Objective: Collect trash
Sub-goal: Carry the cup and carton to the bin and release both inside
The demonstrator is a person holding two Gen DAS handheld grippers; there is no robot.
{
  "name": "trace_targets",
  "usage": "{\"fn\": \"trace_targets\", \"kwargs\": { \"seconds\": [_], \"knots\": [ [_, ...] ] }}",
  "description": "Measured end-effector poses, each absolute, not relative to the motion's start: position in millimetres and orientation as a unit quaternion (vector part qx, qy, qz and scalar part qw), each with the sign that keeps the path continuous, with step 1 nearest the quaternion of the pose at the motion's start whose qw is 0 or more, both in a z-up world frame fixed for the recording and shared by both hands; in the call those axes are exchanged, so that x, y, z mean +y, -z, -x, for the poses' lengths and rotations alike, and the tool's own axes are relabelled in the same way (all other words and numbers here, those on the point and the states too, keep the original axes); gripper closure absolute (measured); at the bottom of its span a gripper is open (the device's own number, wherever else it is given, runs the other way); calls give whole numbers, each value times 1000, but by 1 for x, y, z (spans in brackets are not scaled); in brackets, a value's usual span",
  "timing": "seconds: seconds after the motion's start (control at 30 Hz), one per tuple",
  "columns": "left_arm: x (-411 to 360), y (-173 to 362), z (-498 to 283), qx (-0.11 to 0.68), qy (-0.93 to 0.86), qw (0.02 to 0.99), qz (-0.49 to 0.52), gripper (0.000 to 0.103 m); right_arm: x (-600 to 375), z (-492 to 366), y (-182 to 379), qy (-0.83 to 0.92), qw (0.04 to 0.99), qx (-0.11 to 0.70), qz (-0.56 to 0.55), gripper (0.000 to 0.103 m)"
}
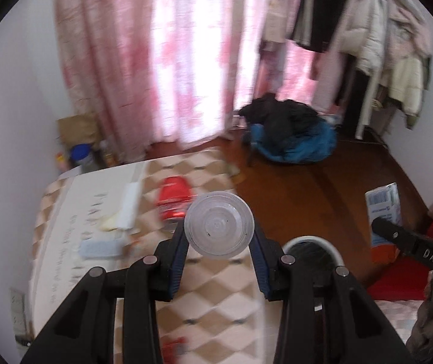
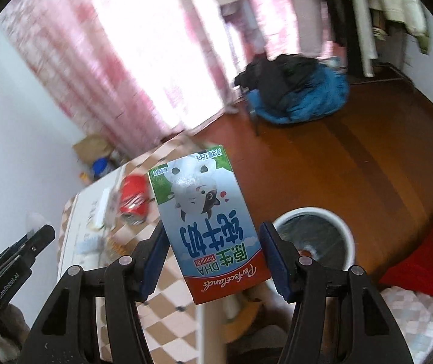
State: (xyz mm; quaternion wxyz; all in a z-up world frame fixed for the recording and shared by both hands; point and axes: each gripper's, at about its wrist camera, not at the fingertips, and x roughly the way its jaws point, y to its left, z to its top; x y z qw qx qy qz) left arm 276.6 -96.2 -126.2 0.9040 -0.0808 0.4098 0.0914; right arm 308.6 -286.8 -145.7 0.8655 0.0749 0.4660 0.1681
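The left claw (image 1: 219,242) is closed on a clear plastic cup (image 1: 218,224), its round base facing the camera, tilted down above the right edge of the bench (image 1: 216,297). The right claw (image 2: 211,257) grips a small milk carton (image 2: 207,227) by its sides, print upside down, also pointing steeply down. Just right of the bench edge, a white bin (image 2: 348,236) stands on the floor (image 2: 352,157) with its dark mouth open upward, between the bench and a red cloth (image 2: 422,261). On the checkered bench lie a crushed red can (image 1: 174,200), a white strip (image 1: 130,203) and a pale flat packet (image 1: 99,248). Beyond, bare wooden floor runs to a heap of blue and black clothes (image 1: 292,133), pink curtains (image 1: 168,60) and hanging coats (image 1: 377,39).
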Motion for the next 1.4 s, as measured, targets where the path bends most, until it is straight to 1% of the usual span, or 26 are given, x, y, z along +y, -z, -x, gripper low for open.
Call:
{"fn": "trace_targets", "kwargs": {
  "seconds": [0.13,0.27,0.37,0.4,0.43,0.6,0.73,0.8,0.83,0.87,0.9,0.93,0.97,1.03,1.1,1.27,1.4],
  "knots": [
    [-145,138,-314,427,-47,900,78,67,-343,-317,154,-132,865,474,-94,41],
    [-193,166,-348,458,-11,886,72,67,-393,-329,185,-94,855,497,-114,41],
    [-220,196,-368,490,10,869,76,67,-426,-342,224,-70,837,524,-141,42],
    [-229,208,-375,504,17,860,81,67,-436,-347,238,-65,829,534,-153,45],
    [-235,220,-383,519,22,850,86,67,-444,-352,255,-60,820,545,-165,53],
    [-255,285,-421,585,38,802,114,67,-469,-373,323,-43,785,589,-187,54],
    [-267,333,-442,637,49,763,101,67,-477,-389,368,-31,766,615,-183,54],
    [-269,350,-449,650,44,753,93,63,-478,-394,387,-21,758,631,-163,54],
    [-269,357,-451,658,41,747,91,55,-477,-396,396,-14,753,640,-152,54],
    [-269,364,-454,662,37,743,93,39,-476,-398,406,-5,749,648,-140,53],
    [-269,368,-455,663,34,742,93,29,-474,-400,416,2,744,657,-123,46],
    [-267,370,-451,665,32,740,94,15,-473,-402,425,12,740,664,-106,36],
    [-266,372,-451,665,28,741,93,9,-472,-404,432,20,739,667,-97,30],
    [-263,372,-444,665,21,742,86,6,-471,-407,443,35,735,672,-77,7],
    [-264,374,-442,664,13,744,73,6,-469,-407,451,49,732,677,-63,0],
    [-264,376,-435,658,-1,751,53,5,-465,-408,459,58,732,677,-45,0],
    [-266,372,-434,650,-10,759,38,5,-462,-404,451,60,737,672,-41,0]
  ]
}}
